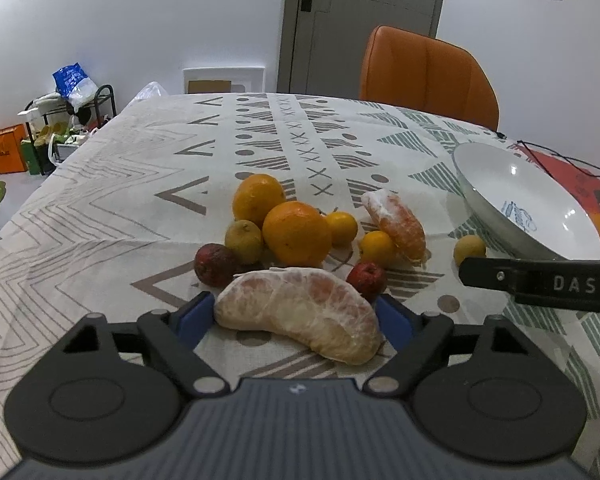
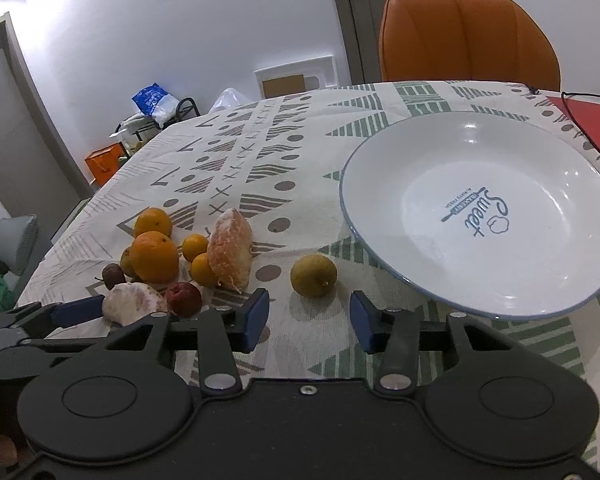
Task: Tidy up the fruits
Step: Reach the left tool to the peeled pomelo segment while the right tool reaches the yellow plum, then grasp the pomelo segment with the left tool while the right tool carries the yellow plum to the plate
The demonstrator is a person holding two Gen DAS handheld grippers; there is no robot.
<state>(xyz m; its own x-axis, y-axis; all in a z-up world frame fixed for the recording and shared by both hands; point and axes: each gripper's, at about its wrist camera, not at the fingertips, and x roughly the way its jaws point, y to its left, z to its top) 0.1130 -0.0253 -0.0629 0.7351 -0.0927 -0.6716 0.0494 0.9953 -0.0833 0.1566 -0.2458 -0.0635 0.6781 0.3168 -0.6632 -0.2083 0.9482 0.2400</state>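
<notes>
Left gripper (image 1: pixel 296 316): blue pads either side of the large peeled pomelo segment (image 1: pixel 300 316), which lies on the patterned tablecloth (image 1: pixel 120 200); pads look to touch its 2 ends, firm grip cannot be confirmed. Right gripper (image 2: pixel 309 318): jaws wide, nothing between them, above the cloth just in front of a lone yellow-green fruit (image 2: pixel 313 275).

Landmark = white plate (image 2: pixel 380 168). Right wrist view shows its whole inside, bare, with blue "Sweet" print; left wrist view gives only a slanted sliver of it, partly cut off by the right gripper's black finger marked "DAS". Lone fruit sits just left of the plate's near rim. Further left of the plate, the heap: 2 big oranges (image 1: pixel 296 232), 2 small yellow citrus, a second peeled segment (image 1: pixel 396 220) leaning on them, 2 dark red fruits, 1 greenish fruit, which the right wrist view mostly hides behind an orange.

Behind the plate: orange chair (image 2: pixel 468 36), grey door, black cable over a red mat
</notes>
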